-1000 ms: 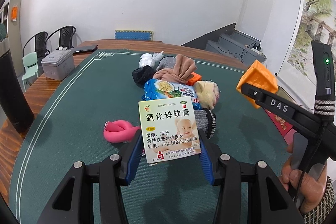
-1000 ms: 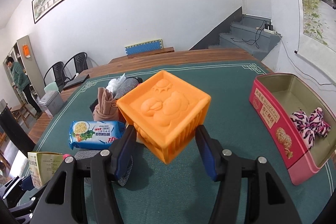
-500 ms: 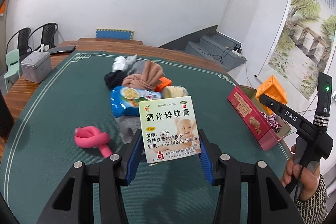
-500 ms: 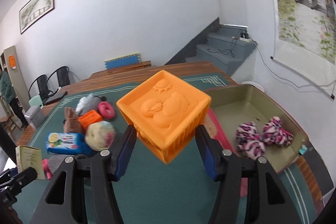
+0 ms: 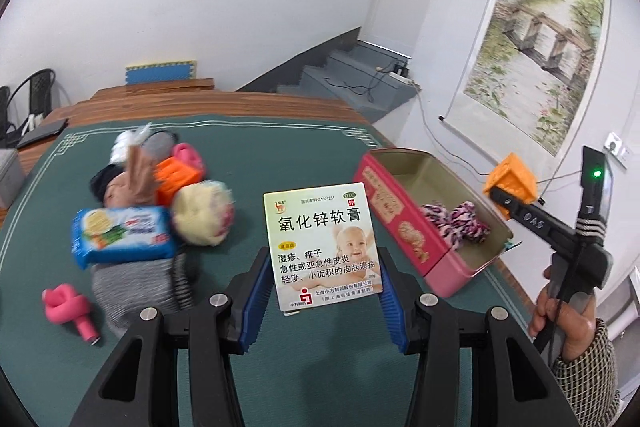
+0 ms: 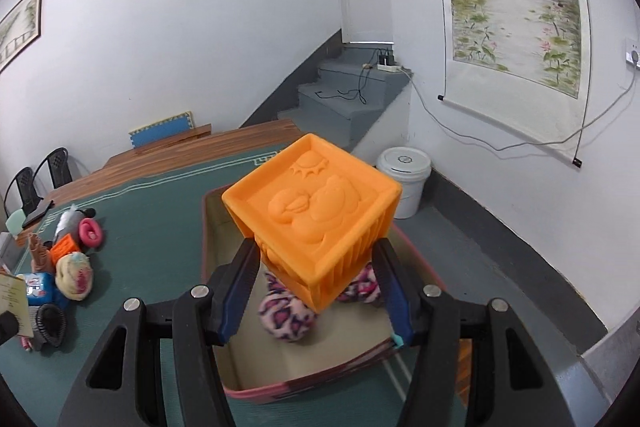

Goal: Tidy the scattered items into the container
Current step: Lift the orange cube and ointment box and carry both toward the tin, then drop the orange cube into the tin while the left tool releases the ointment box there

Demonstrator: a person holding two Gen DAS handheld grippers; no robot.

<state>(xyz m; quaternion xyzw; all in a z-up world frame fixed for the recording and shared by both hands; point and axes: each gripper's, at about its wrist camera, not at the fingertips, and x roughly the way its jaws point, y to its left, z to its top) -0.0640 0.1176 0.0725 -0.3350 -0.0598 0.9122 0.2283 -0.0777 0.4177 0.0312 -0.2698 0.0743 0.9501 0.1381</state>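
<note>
My left gripper point(image 5: 322, 279) is shut on a pale ointment box point(image 5: 322, 247) with a baby's picture, held above the green table left of the pink tin point(image 5: 404, 227). My right gripper point(image 6: 314, 287) is shut on an orange relief cube point(image 6: 314, 213), which hangs over the open pink tin point(image 6: 212, 291). A pink leopard-print fabric piece point(image 6: 286, 319) lies inside the tin beneath the cube. In the left wrist view the right gripper point(image 5: 506, 201) and its cube point(image 5: 512, 179) hover beyond the tin's far side, with a hand point(image 5: 568, 319) on the handle.
A pile sits on the green mat point(image 5: 280, 155): blue snack packet point(image 5: 122, 235), cream ball point(image 5: 202, 213), small orange cube point(image 5: 176, 179), brown cloth point(image 5: 136, 175), grey striped sock point(image 5: 132, 287), pink knotted toy point(image 5: 68, 305). A white bucket point(image 6: 404, 183) stands on the floor past the table.
Both grippers have swung right toward the tin. The orange cube went from beside the tin to above its inside; the ointment box is now close to the tin's near wall.
</note>
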